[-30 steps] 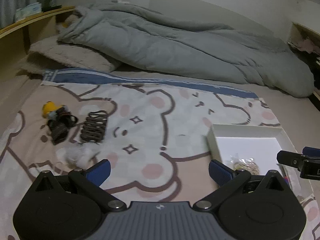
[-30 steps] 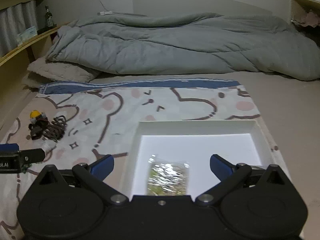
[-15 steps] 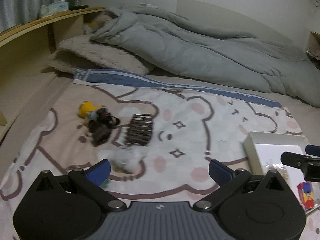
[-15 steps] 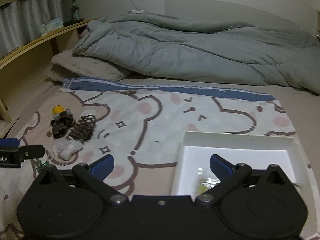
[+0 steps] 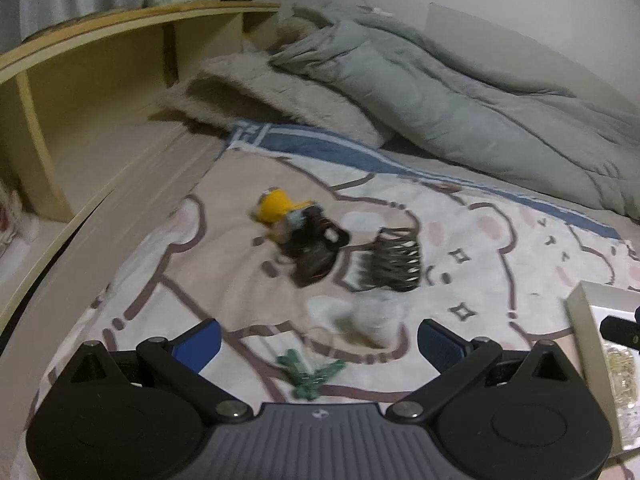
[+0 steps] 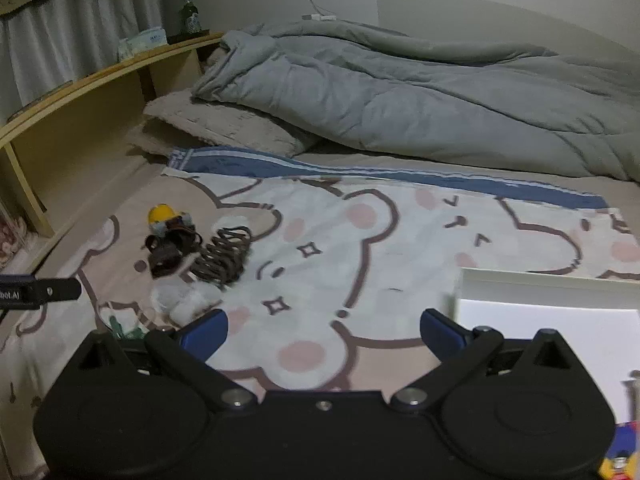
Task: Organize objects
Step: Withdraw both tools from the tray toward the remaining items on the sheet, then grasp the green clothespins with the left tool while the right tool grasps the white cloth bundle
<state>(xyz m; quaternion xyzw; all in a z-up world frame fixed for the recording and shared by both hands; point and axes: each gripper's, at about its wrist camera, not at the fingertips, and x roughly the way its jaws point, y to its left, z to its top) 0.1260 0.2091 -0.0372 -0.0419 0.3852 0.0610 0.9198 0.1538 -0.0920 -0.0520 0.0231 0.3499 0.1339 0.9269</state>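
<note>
both tools are spread wide and empty. the left tool (image 5: 318,334) faces the clutter beside the brown claw hair clip (image 5: 396,259): white fluff (image 5: 366,316), green clip (image 5: 310,370). judged step: fetching one; next, close on it, carry to the white tray (image 5: 580,312).

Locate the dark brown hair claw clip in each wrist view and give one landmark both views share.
Left wrist: the brown claw clip lies right of centre, beside the dark tangle below the yellow toy.
Right wrist: the same clip lies left of centre, right of that tangle.
Shared landmark: the yellow toy, up and left of the clip in both.
</note>
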